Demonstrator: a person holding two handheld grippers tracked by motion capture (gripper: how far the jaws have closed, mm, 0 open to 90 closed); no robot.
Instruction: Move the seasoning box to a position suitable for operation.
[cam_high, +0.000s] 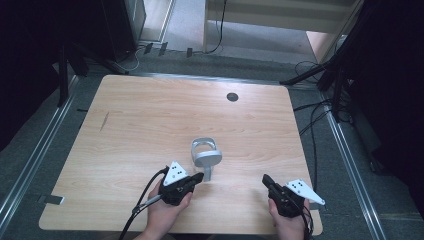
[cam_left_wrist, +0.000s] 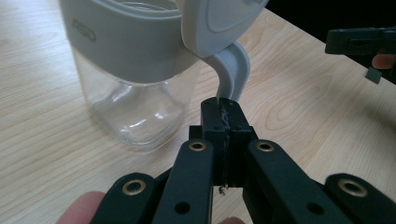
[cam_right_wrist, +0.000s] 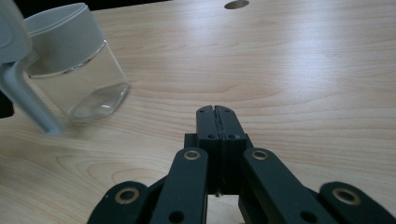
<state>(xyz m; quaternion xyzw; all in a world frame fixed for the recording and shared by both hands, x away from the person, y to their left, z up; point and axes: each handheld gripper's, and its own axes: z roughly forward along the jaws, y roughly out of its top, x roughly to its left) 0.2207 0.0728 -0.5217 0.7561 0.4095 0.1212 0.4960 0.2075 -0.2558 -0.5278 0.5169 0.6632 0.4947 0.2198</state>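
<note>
A: Left gripper view first. Left gripper (cam_left_wrist: 223, 109): black jaws pressed together, tips right at the lower end of the pale grey plastic loop handle (cam_left_wrist: 232, 70). Whether they pinch its edge or only touch it, I cannot tell.

B: And the handle hangs from?

A: The flipped-open grey lid (cam_left_wrist: 217, 23) of a clear square glass jar with a grey plastic collar (cam_left_wrist: 126, 60). Jar stands upright on the light wooden table (cam_left_wrist: 42, 140), just left of the jaws.

B: High view puts that jar (cam_high: 205, 155) near the table's middle, left gripper (cam_high: 196, 178) touching the handle from the near side. Right gripper (cam_high: 267, 181)?

A: Well apart, to the right. Right gripper view: right gripper (cam_right_wrist: 217, 112) jaws closed flat on nothing, hovering over bare wood; jar (cam_right_wrist: 74, 60) far left.

B: Risks?

A: My guess: a pull on that handle with no second hold tips or drags the jar, since the lid is hinged high. Glass on smooth wood likely slides easily. A thin pinch could also slip off.
</note>
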